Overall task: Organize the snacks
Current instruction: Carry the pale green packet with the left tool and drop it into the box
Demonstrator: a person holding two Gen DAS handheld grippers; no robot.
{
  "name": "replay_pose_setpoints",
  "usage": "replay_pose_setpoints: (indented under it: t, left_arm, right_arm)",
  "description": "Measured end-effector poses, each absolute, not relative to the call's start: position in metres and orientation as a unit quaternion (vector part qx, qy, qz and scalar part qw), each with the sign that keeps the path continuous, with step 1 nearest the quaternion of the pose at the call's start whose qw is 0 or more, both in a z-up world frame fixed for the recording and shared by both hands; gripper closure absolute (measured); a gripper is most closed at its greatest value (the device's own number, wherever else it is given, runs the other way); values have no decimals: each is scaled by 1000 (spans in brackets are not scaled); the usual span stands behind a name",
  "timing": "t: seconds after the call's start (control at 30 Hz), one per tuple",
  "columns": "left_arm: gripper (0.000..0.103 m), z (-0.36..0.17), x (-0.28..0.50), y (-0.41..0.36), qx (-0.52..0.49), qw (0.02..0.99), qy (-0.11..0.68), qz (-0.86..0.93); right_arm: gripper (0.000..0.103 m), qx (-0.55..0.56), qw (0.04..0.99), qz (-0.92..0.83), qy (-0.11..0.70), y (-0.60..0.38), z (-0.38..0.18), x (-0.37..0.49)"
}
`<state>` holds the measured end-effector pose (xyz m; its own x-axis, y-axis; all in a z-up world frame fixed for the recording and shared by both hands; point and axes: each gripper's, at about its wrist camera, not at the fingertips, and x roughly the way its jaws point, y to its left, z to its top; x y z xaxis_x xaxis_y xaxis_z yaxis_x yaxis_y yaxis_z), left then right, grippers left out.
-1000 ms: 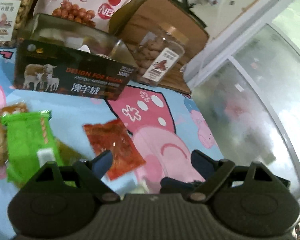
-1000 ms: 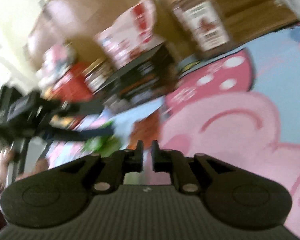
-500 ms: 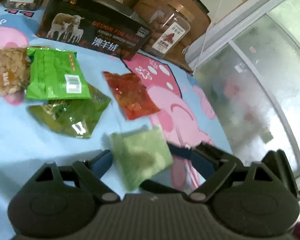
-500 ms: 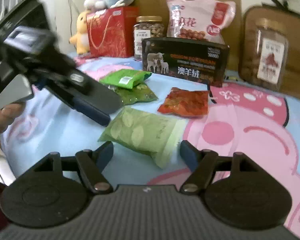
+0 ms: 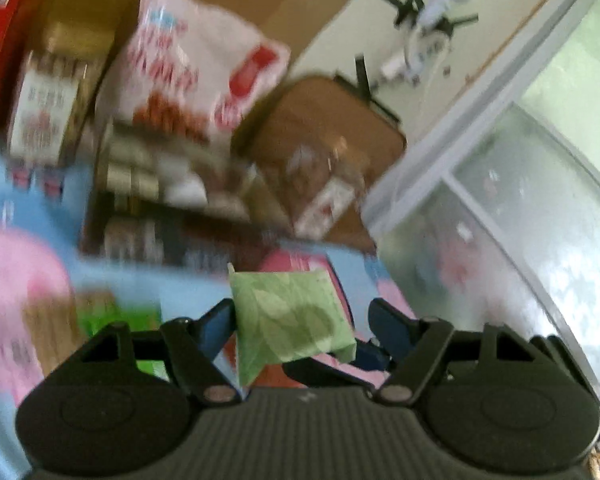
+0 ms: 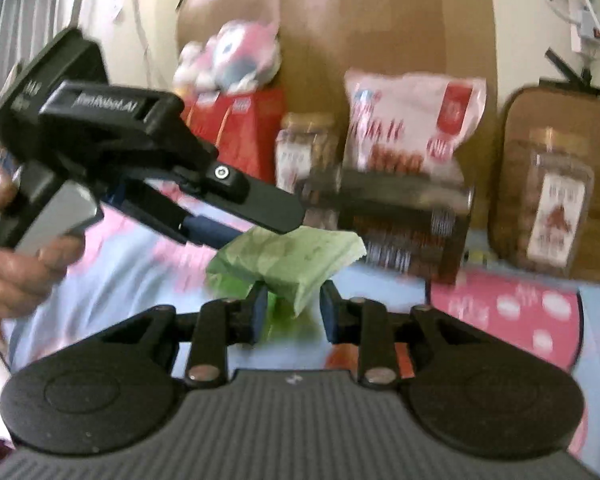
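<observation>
A pale green snack packet point(image 6: 290, 258) is lifted above the cartoon cloth. My right gripper point(image 6: 293, 307) is shut on its near end. The same packet point(image 5: 288, 314) shows in the left wrist view between the fingers of my left gripper point(image 5: 302, 322), whose jaws stand wide apart around it; its left finger point(image 5: 216, 326) touches the packet's edge. In the right wrist view the left gripper point(image 6: 220, 232) reaches in from the left, over the packet's far end. A black open box point(image 6: 404, 220) stands behind, blurred.
Behind the box stand a pink snack bag point(image 6: 412, 120), two clear jars point(image 6: 556, 208), a red gift box point(image 6: 240, 128) and a plush toy point(image 6: 232, 56). Other snack packets point(image 5: 112, 320) lie on the cloth at left. A glass door point(image 5: 520, 220) is at right.
The right gripper closed on the pale green packet and lifted it off the cloth. The left gripper moved in so the packet sits between its open fingers. Both views swung upward.
</observation>
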<state>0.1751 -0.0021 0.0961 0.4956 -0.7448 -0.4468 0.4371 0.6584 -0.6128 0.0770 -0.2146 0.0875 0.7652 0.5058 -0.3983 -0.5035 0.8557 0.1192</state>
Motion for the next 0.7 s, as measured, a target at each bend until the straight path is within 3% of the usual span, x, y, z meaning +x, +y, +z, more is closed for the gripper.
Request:
replay_pose_setpoints:
  t: [0.1, 0.13, 0.17, 0.3, 0.5, 0.7]
  left_arm:
    - [29, 109, 214, -4, -218, 851, 343, -333]
    - [24, 112, 226, -6, -218, 856, 336, -327]
    - [19, 112, 241, -8, -215, 863, 330, -316]
    - [19, 103, 258, 9, -227, 874, 334, -269]
    - [17, 70, 215, 52, -240, 865, 348, -270]
    - [17, 39, 182, 56, -239, 843, 391, -282]
  right_arm:
    - [74, 10, 945, 258, 202, -209, 98, 117]
    - [74, 10, 947, 251, 198, -207, 99, 132]
    - [72, 12, 949, 245, 197, -206, 99, 146]
    - [60, 17, 956, 174, 235, -205, 85, 193]
    - [59, 113, 919, 258, 276, -230, 59, 158]
    - [55, 66, 898, 309, 306, -196, 42, 116]
